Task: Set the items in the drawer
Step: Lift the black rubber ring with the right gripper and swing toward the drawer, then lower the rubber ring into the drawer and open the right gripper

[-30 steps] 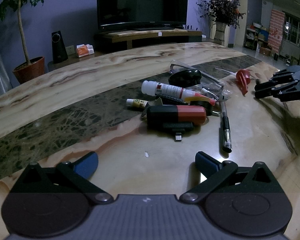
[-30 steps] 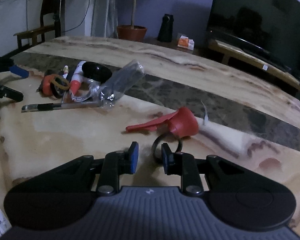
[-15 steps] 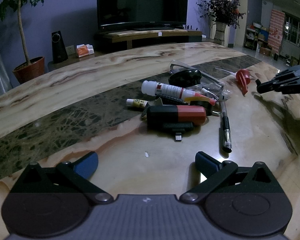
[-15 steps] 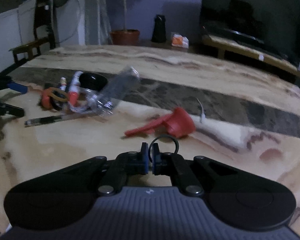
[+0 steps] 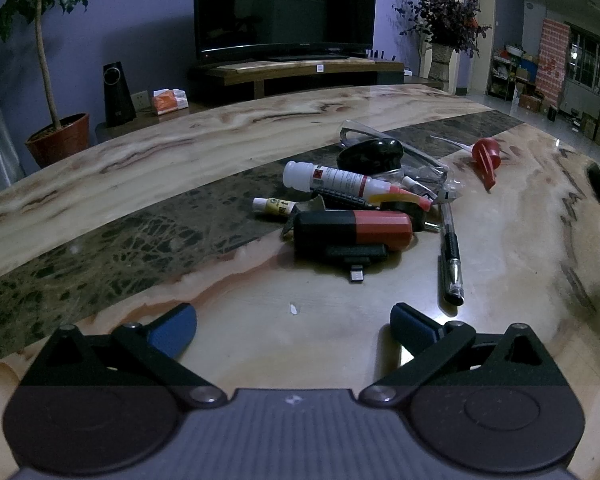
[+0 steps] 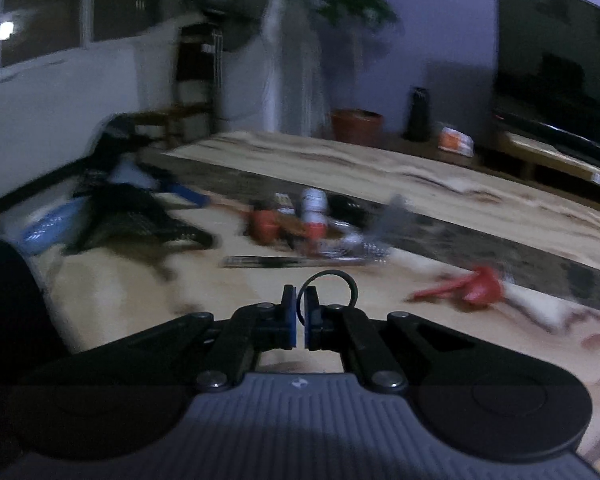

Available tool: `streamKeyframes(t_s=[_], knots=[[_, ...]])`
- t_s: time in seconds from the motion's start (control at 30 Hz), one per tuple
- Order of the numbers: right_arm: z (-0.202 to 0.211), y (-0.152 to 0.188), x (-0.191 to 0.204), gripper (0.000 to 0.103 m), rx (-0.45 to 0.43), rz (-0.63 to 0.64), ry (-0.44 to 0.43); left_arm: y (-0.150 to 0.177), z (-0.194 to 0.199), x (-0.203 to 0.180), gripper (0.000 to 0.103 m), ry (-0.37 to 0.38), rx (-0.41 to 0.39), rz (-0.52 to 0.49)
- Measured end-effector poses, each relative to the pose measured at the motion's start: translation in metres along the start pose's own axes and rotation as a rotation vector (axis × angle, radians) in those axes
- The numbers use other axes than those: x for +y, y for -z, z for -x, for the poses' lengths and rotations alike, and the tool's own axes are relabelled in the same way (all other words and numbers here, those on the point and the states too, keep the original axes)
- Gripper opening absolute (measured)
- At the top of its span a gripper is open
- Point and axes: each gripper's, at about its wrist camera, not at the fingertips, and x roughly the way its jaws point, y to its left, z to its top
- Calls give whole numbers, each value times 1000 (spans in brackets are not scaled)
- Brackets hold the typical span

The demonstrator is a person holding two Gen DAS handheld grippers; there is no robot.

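Observation:
My right gripper [image 6: 299, 304] is shut on a thin black ring [image 6: 346, 282], held above the table; this view is motion-blurred. My left gripper [image 5: 292, 318] rests open just above the marble table [image 5: 140, 168], nothing between its fingers. Ahead of it lies a pile: a black-and-red block [image 5: 352, 230], a white glue bottle [image 5: 332, 178], a black pen [image 5: 451, 254], a small white tube [image 5: 274, 206], a black oval case [image 5: 370, 156] and clear plastic wrap [image 5: 420, 164]. A red funnel [image 5: 486, 156] [image 6: 466, 290] lies apart to the right. No drawer is in view.
A television [image 5: 284, 4] on a low stand [image 5: 300, 70], a potted tree [image 5: 56, 136], a speaker [image 5: 118, 94] and a vase of dried flowers [image 5: 442, 56] stand beyond the table. The other gripper and a hand [image 6: 140, 208] show blurred at the table's left.
My right gripper closed on the black ring, lifted it off the table and swung left, away from the red funnel. It has left the left wrist view. The left gripper has stayed still.

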Motion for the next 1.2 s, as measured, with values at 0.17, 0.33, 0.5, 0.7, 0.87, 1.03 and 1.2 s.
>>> streamKeyframes(t_s=[0.17,0.33,0.5,0.7,0.87,1.03,1.2], knots=[[3,23,40,5,60,109,-141,0,0,0,103,0,0,0],[5,46,81,5,121,219,-282,0,0,0,103,0,0,0],[0,65,125,5,219,317,-366,0,0,0,103,0,0,0],[-32,92,130,5,384,348,-271,0,0,0,103,0,0,0],[-54,104,118,5,480,319,-176,0,0,0,103,0,0,0],[-64,117,111,5,537,306,-154,0,0,0,103,0,0,0],[-71,127,102,10,585,297,-119,0,0,0,103,0,0,0]])
